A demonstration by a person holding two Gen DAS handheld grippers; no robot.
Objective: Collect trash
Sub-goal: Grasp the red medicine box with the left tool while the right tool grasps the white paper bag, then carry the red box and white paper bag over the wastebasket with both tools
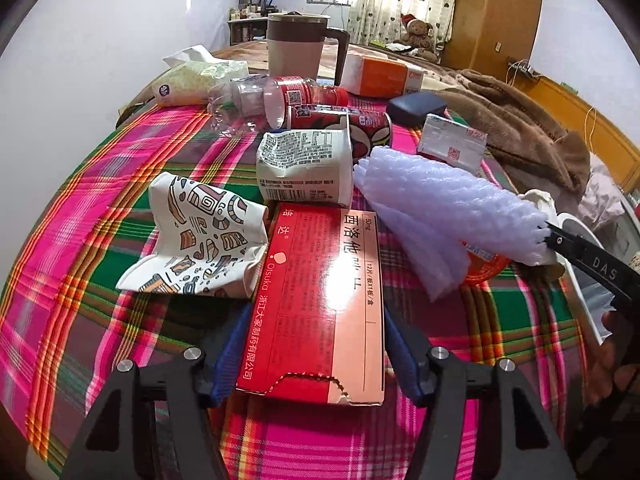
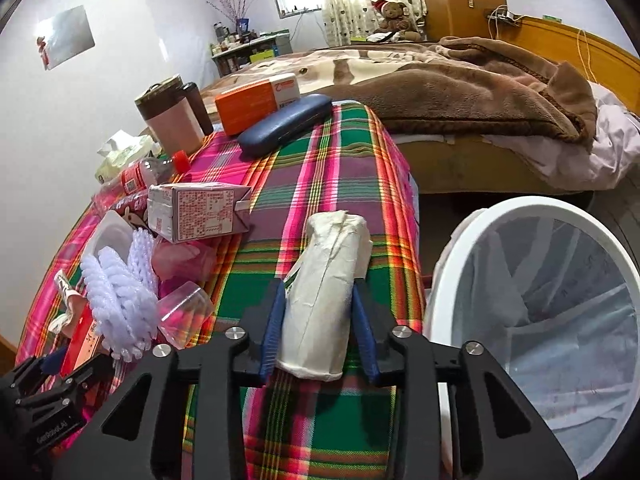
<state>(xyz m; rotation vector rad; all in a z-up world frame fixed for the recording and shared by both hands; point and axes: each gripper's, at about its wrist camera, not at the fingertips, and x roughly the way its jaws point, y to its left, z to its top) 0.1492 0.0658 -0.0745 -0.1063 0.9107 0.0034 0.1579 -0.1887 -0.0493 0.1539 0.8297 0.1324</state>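
Note:
My left gripper point(image 1: 316, 332) is shut on a red medicine box point(image 1: 316, 304) held over the plaid tablecloth point(image 1: 100, 320). My right gripper point(image 2: 320, 312) is shut on a crumpled white carton point(image 2: 326, 292), above the table's right side, next to a white trash bin point(image 2: 536, 312) lined with a clear bag. Trash on the table: a crushed patterned paper cup point(image 1: 200, 240), a crushed white carton point(image 1: 304, 164), white foam netting point(image 1: 440, 208), a plastic bottle point(image 1: 280, 98), a red can point(image 1: 340, 120) and a small drink box point(image 2: 196, 210).
A mug point(image 1: 296, 46), a tissue pack point(image 1: 188, 80), an orange box point(image 2: 256, 104) and a blue glasses case point(image 2: 286, 124) stand at the table's far side. A bed with a brown blanket point(image 2: 460, 84) lies beyond. A clear plastic cup point(image 2: 184, 314) lies near the foam.

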